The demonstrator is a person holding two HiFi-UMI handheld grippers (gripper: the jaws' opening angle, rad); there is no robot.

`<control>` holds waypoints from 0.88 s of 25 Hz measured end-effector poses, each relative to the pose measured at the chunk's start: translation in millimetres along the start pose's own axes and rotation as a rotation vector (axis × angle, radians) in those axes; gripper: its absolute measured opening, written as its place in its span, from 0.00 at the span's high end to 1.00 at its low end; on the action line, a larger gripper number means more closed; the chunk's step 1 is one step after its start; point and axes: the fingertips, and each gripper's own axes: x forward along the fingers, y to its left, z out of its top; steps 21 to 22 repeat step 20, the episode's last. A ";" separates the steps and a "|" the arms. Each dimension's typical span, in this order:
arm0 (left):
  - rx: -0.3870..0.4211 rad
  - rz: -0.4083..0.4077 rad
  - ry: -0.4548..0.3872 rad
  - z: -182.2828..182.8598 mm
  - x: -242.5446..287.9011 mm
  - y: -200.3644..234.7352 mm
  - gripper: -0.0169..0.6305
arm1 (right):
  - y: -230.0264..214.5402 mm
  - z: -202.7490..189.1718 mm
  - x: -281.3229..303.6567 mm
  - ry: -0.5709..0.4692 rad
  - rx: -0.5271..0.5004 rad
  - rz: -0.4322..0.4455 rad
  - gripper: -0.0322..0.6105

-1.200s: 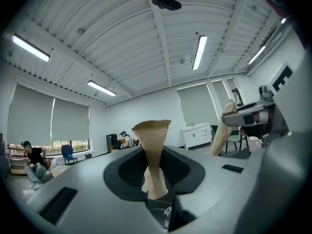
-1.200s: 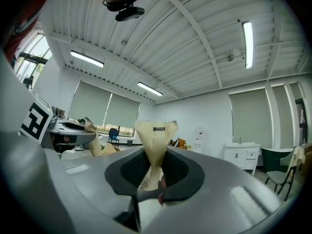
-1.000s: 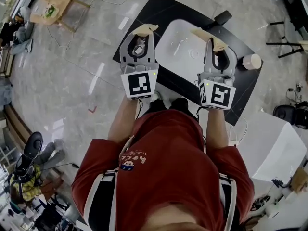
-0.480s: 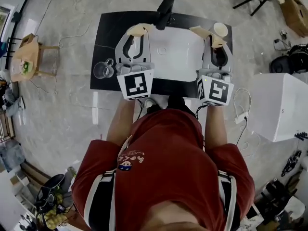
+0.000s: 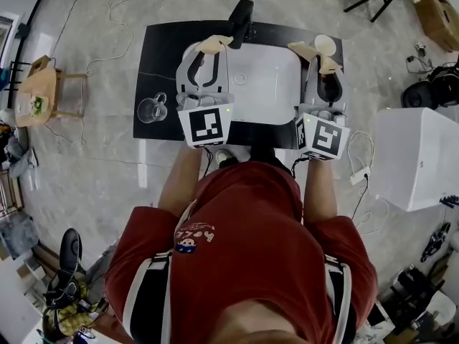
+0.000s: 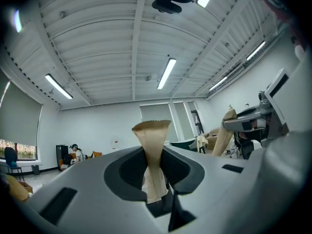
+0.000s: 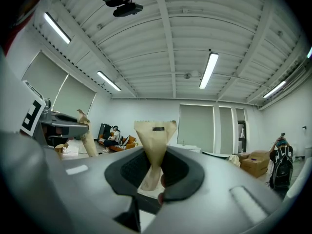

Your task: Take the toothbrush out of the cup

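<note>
- One clear glass cup (image 5: 151, 109) with a handle stands at the left end of the black tabletop (image 5: 161, 49). What it holds is too small to tell.
- Just right of it hovers the left tool (image 5: 214, 44), pointing away from the person, its taped tips pressed together on nothing.
- Filling the middle is a white basin (image 5: 269, 84) that looks empty, with a dark faucet (image 5: 239, 18) at its far rim.
- At the basin's right edge hovers the right tool (image 5: 318, 54), its tips likewise together and empty.
- Just beyond those tips stands a white cup (image 5: 325, 44), at the far right corner.
- No toothbrush can be made out in either cup, so its long axis is unknown. Each tool has one cup near it.
</note>
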 end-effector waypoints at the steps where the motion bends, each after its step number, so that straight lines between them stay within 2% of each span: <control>1: 0.000 0.001 0.001 -0.1 0.2 0.3 0.85 | 0.1 -0.6 0.7 0.003 0.000 0.001 0.84; 8: -0.001 -0.003 0.019 -3.2 3.1 0.4 0.85 | 0.6 -5.3 4.4 0.014 0.002 0.006 0.84; 22: -0.007 -0.002 0.004 -1.3 8.6 1.2 0.85 | -3.8 -9.5 8.0 0.031 -0.008 -0.005 0.84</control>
